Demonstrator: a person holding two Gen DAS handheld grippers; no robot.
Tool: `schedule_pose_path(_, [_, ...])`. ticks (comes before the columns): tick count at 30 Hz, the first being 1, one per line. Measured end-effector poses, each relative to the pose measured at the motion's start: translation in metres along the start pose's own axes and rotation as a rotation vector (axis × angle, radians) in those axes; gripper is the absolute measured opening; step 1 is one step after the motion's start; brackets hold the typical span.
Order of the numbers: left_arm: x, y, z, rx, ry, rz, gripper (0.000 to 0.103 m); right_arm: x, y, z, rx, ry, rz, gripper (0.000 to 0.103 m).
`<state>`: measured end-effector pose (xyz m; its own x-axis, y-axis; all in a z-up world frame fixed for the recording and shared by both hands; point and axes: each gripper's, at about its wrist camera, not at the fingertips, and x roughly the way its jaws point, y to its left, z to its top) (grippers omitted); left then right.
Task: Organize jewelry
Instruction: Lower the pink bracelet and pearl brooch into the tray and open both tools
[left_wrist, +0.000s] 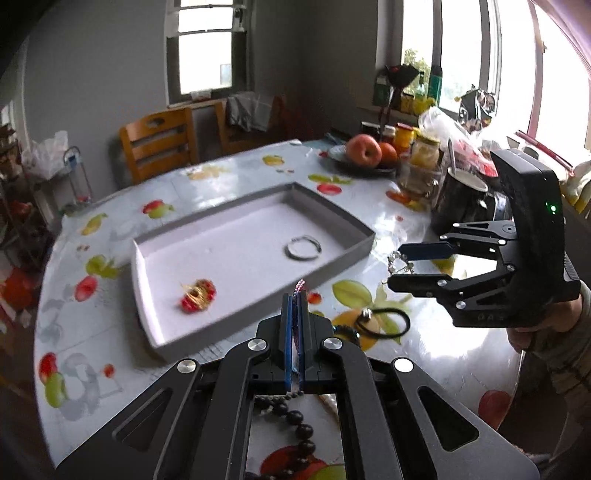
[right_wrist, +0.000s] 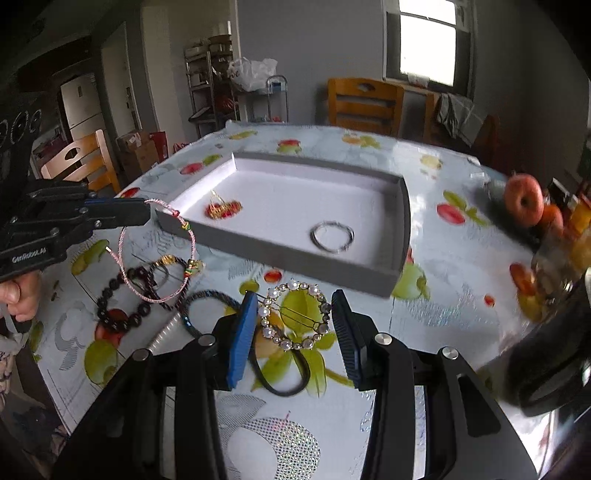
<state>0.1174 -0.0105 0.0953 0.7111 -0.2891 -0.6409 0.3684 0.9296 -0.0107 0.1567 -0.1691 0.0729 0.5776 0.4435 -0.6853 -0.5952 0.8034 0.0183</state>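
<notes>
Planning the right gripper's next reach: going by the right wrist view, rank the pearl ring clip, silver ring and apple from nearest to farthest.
From the right gripper:
1. Pearl ring clip, between its open fingers.
2. Silver ring, in the grey tray ahead.
3. Apple, far right.

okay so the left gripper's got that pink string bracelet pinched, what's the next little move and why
Probably carry the left gripper forward over the grey tray and open there. Its fingers are shut on the pink string bracelet, which hangs just outside the tray's near corner. A silver ring and a red-and-gold piece already lie inside, with bare floor between them. The right gripper, open around the pearl hoop, can wait.
</notes>
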Motion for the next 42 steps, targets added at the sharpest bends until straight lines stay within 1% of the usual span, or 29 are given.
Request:
schedule_pose_path(7, [-0.014, 0.014, 0.024, 0.000, -0.049, 0.034, 0.003, -0.010, 0.002, 0.028, -0.027, -0.036, -0.003, 0.042])
schedule_pose_path(10, [-0.015, 0.023, 0.035, -0.015, -0.063, 0.043, 0.003, -0.007, 0.000, 0.040, -0.028, -0.042, -0.003, 0.042])
schedule_pose_path(15, [-0.009, 0.029, 0.049, -0.010, -0.065, 0.063, 0.003, 0.007, -0.006, 0.063, -0.019, -0.042, 0.008, 0.042])
schedule_pose_path(20, [0.009, 0.037, 0.061, -0.016, -0.055, 0.085, 0.003, 0.029, -0.011, 0.079, 0.001, -0.041, 0.010, 0.042])
schedule_pose_path(24, [0.025, 0.046, 0.064, -0.035, -0.044, 0.085, 0.003, 0.052, -0.017, 0.086, 0.022, -0.028, 0.011, 0.042])
schedule_pose_path(34, [0.076, 0.076, 0.067, -0.107, 0.011, 0.100, 0.003, 0.104, -0.032, 0.094, 0.059, 0.025, 0.006, 0.042])
schedule_pose_path(42, [0.115, 0.095, 0.066, -0.123, 0.066, 0.122, 0.003, 0.145, -0.041, 0.105, 0.070, 0.097, -0.011, 0.042])
